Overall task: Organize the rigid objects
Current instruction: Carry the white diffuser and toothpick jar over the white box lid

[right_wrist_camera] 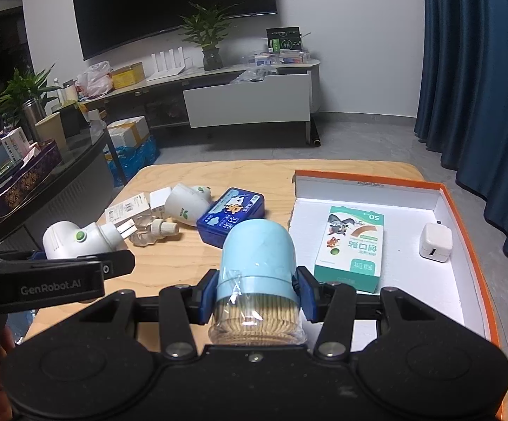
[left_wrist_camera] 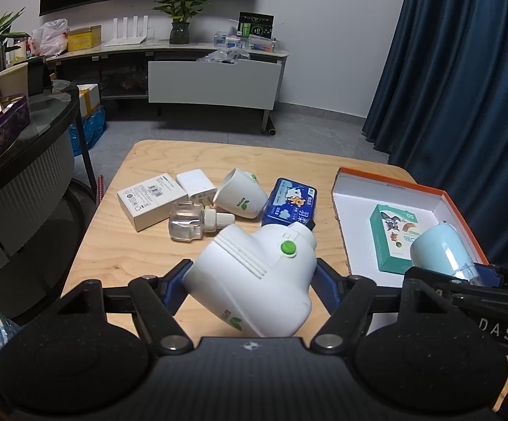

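My left gripper (left_wrist_camera: 252, 277) is shut on a white plug-in vaporizer with a green button (left_wrist_camera: 257, 280), held above the wooden table (left_wrist_camera: 131, 259); the same vaporizer (right_wrist_camera: 78, 240) shows at the left of the right wrist view. My right gripper (right_wrist_camera: 255, 293) is shut on a light blue toothpick jar (right_wrist_camera: 257, 263), its clear base showing toothpicks, seen also as the jar (left_wrist_camera: 441, 249) at the right of the left wrist view. An orange-rimmed white box (right_wrist_camera: 464, 210) lies on the table's right side. It holds a green plaster carton (right_wrist_camera: 354, 242) and a small white charger (right_wrist_camera: 435, 242).
On the table lie a second white vaporizer (left_wrist_camera: 241, 194), a clear refill bottle (left_wrist_camera: 190, 222), a white flat box (left_wrist_camera: 152, 200), a white adapter (left_wrist_camera: 196, 184) and a blue tin (left_wrist_camera: 290, 205). A dark round table (left_wrist_camera: 25, 147) stands left, a blue curtain (left_wrist_camera: 464, 70) right.
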Action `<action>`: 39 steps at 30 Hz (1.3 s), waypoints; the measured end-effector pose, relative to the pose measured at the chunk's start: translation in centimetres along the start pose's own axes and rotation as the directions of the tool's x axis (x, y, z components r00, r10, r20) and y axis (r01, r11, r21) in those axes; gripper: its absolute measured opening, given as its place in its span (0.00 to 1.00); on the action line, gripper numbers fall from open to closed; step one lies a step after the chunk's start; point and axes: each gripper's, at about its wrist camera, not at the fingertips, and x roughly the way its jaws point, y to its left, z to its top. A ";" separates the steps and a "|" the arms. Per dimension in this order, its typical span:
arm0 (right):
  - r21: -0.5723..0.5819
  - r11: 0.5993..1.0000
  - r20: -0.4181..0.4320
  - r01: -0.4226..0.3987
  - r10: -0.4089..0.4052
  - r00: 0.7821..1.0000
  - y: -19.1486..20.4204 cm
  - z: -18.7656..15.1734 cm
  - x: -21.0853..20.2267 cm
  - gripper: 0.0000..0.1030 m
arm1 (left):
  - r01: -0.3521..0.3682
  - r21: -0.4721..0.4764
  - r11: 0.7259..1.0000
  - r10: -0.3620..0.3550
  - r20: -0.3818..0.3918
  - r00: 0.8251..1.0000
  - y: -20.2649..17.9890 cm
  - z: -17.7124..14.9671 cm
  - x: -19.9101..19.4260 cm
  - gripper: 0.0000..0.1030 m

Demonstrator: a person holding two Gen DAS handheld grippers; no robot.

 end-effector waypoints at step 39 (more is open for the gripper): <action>0.102 0.991 0.028 0.091 -0.095 0.995 -5.9 -0.7 -2.5 0.55 | 0.105 0.088 0.991 -0.103 -0.025 0.994 -6.4 0.1 0.9 0.71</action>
